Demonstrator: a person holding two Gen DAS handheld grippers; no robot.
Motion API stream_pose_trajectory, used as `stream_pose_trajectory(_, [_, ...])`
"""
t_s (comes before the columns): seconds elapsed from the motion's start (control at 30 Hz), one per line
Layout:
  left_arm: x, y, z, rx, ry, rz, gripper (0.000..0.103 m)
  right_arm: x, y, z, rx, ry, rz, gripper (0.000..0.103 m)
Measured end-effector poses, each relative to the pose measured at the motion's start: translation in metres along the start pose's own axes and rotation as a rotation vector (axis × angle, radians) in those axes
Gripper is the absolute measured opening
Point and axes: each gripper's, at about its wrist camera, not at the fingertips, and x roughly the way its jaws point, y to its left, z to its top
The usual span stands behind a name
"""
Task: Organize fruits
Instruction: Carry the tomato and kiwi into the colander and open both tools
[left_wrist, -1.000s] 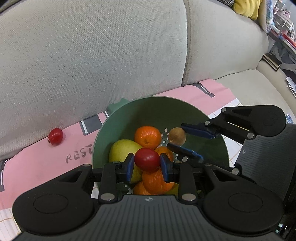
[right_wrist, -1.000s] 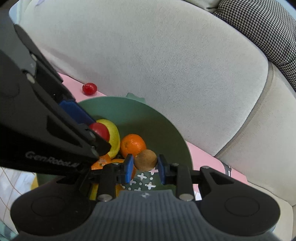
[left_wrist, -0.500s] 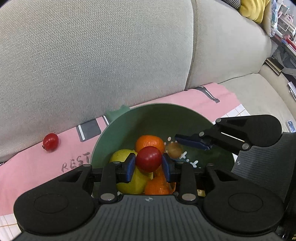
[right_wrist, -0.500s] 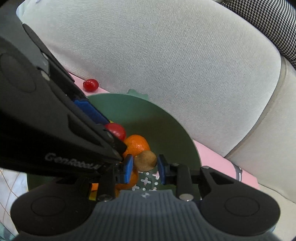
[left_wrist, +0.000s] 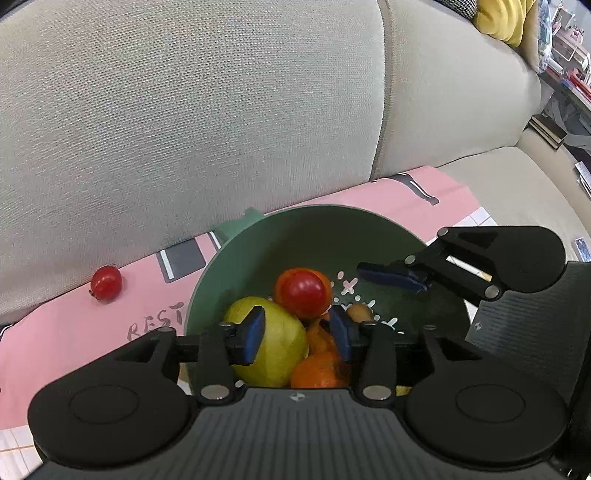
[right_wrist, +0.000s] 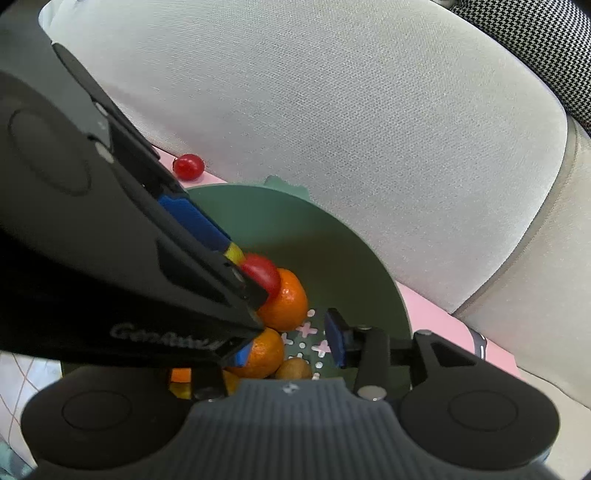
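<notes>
- The left tool (left_wrist: 297, 334) hangs over the near side of the green bowl (left_wrist: 258, 236), pointing steeply down into it. Its blue pads (left_wrist: 255, 332) stand a modest way apart and press on nothing; they have just been opening.
- A red cherry tomato (left_wrist: 306, 291) lies free just beyond those pads, resting on top of an orange (left_wrist: 282, 284) in the pile. It is round, so no long axis shows.
- A yellow-green pear-like fruit (left_wrist: 280, 354) lies at the bowl's left side, its long axis running from near-right up toward far-left. More oranges (left_wrist: 317, 373) sit against it on the right.
- The right tool (right_wrist: 291, 343) also points down into the bowl from the right side. Its jaws have just been opening; only the right pad (right_wrist: 334, 339) shows clearly, the left one half hidden behind the other tool, and nothing is gripped.
- A small brown round fruit (right_wrist: 293, 369) lies on the bowl's perforated floor just below the right tool, beside an orange (right_wrist: 264, 354).
- The bowl stands on a pink cloth (left_wrist: 74, 332) spread on a sofa seat, close to the backrest (left_wrist: 184, 129).
- A second cherry tomato (left_wrist: 106, 283) lies on the cloth by the backrest, well to the left of the bowl.
</notes>
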Motion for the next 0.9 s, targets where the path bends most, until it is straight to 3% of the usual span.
stream_pose_trajectory(0.13, [-0.006,0.002,-0.004,-0.014,-0.003,-0.004,0.049,-0.002,0.001,0.002,0.007,-0.004,-0.013,0.040])
stream_pose_trajectory(0.23, [-0.011,0.004,-0.006,-0.019,-0.009,0.005,0.050,-0.002,0.006,0.011,0.003,-0.011,-0.031,0.052])
stream_pose_trajectory(0.57, [-0.031,0.007,-0.016,-0.037,-0.036,0.016,0.055,-0.020,0.026,0.017,-0.012,-0.065,-0.123,0.065])
stream_pose_trajectory(0.9, [-0.059,0.018,-0.029,-0.032,-0.086,0.078,0.055,-0.031,0.033,0.016,0.065,-0.084,-0.123,0.065])
